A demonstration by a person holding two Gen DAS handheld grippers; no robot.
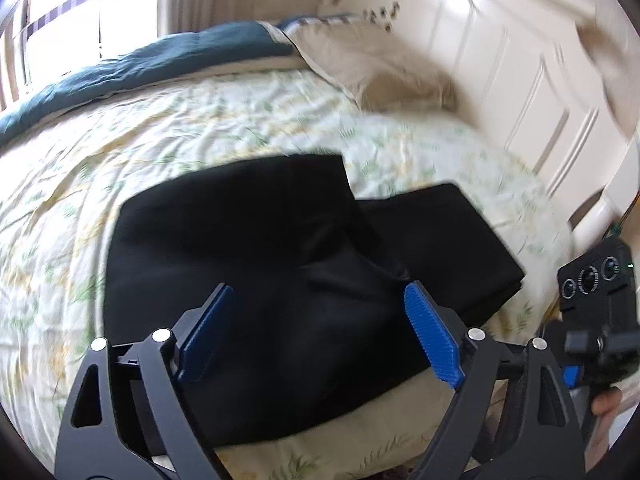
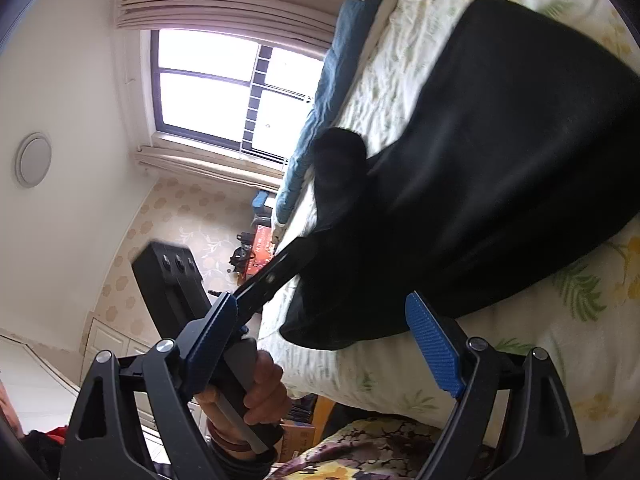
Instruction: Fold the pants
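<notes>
1. Fingers (image 1: 432, 340) of the left gripper (image 1: 318, 300) stand spread wide, nothing pinched between them; they hang above the near part of the pants (image 1: 248, 248).
2. Fingers (image 2: 434, 344) of the right gripper (image 2: 320, 308) are likewise spread and empty, with a folded edge of the pants (image 2: 480, 160) just beyond the tips.
3. From the right wrist view, the left gripper (image 2: 276, 272) reaches to the pants' edge; a hand (image 2: 256, 384) grips its handle.
4. From the left wrist view, the right gripper's body (image 1: 596, 280) shows at the right edge, beside the pants.
5. Black pants lie on the bed (image 1: 200, 132), folded into a thick stack, one layer sticking out to the right; blur hides the seams, so the number of folds is unclear.
6. Bedsheet is pale with a green and yellow leaf print.
7. Farther off lie a tan pillow (image 1: 372, 68) and a dark teal blanket (image 1: 160, 60) along the far edge.
8. Behind them stand a cream headboard (image 1: 520, 80) and a bright window (image 2: 224, 92).
</notes>
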